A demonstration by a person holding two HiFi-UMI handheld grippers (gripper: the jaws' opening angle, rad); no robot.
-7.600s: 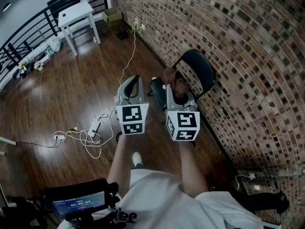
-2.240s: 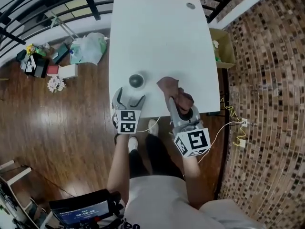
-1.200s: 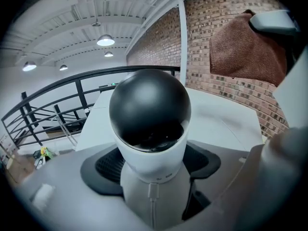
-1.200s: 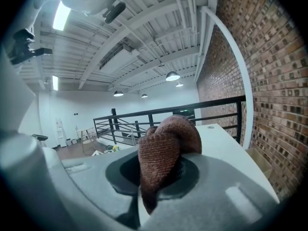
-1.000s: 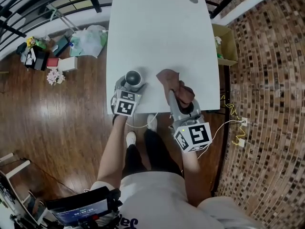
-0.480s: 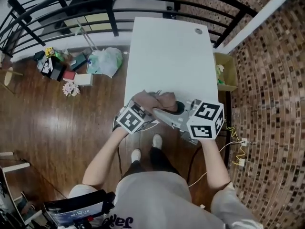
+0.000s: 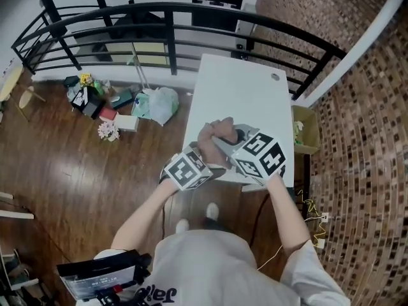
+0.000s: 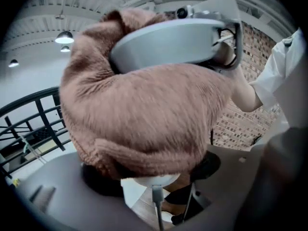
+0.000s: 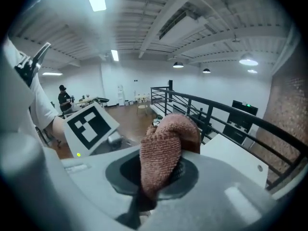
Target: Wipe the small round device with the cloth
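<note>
Both grippers are raised above the white table [image 7: 248, 97]. In the left gripper view, my left gripper [image 8: 154, 177] is shut on the small round device [image 8: 155, 180]; only its white underside shows between the dark pads [image 8: 98, 183]. The brown cloth [image 8: 144, 124] lies over the device's top and hides the rest. My right gripper [image 9: 154, 172] is shut on the cloth [image 9: 163, 143], which bulges up from between its jaws. In the head view the cloth [image 7: 215, 131] sits where the left gripper [image 7: 207, 146] and the right gripper [image 7: 223, 143] meet, and the device is hidden under it.
A thin cable [image 8: 157, 211] hangs from the device. A black railing [image 7: 159, 18] runs behind the table, with bags and clutter [image 7: 153, 104] on the wood floor to its left. A brick wall [image 7: 363, 145] stands at the right. A person [image 9: 64, 97] is far off.
The left gripper has lifted the device off the table and both grippers have risen toward the camera. The right gripper has swung the cloth leftward onto the device.
</note>
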